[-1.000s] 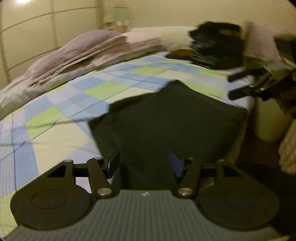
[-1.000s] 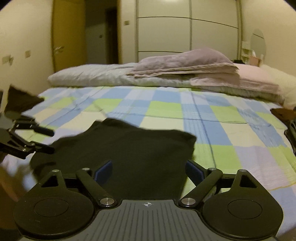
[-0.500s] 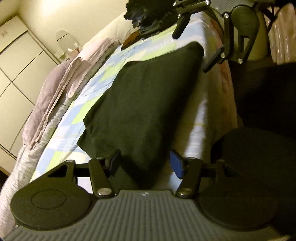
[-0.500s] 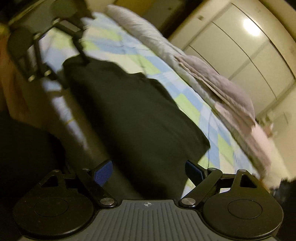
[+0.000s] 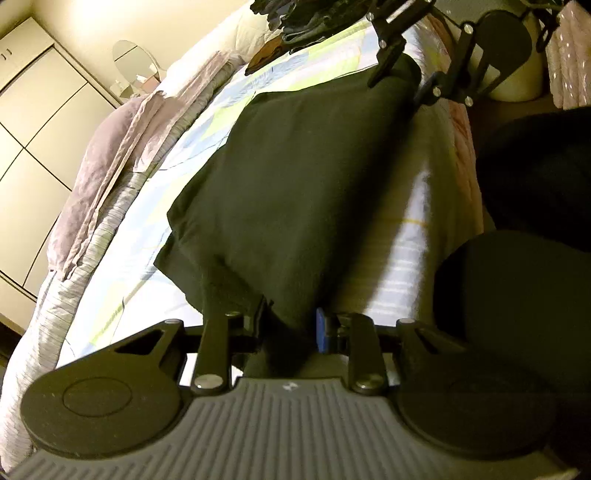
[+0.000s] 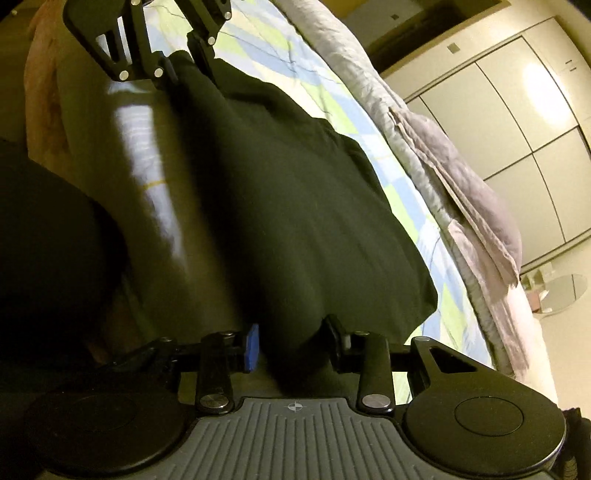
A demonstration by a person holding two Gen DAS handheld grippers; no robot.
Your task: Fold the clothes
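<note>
A dark garment [image 5: 306,177] lies flat on the checked bed sheet [image 5: 122,280], its near hem at the bed's edge. My left gripper [image 5: 290,328] sits at one near corner. Its jaws are closing, and the cloth fills the gap between the pads. My right gripper [image 6: 293,341] sits at the other near corner of the dark garment [image 6: 295,206], jaws closing. Cloth bulges between its fingers, with a sliver of gap at the blue pad [image 6: 252,349]. Each view shows the other gripper at the far corner: the right gripper [image 5: 397,86] and the left gripper [image 6: 184,70].
Folded lilac bedding [image 5: 110,166] is stacked along the far side of the bed. A heap of dark clothes [image 5: 306,18] lies at the head end. A wardrobe [image 6: 517,110] and a round mirror [image 5: 135,64] stand behind. A person's dark-clad leg [image 5: 535,184] is beside the bed's edge.
Both grippers dropped to the garment's near hem and rolled onto their sides. Their jaws narrowed from wide open to close around the cloth's corners.
</note>
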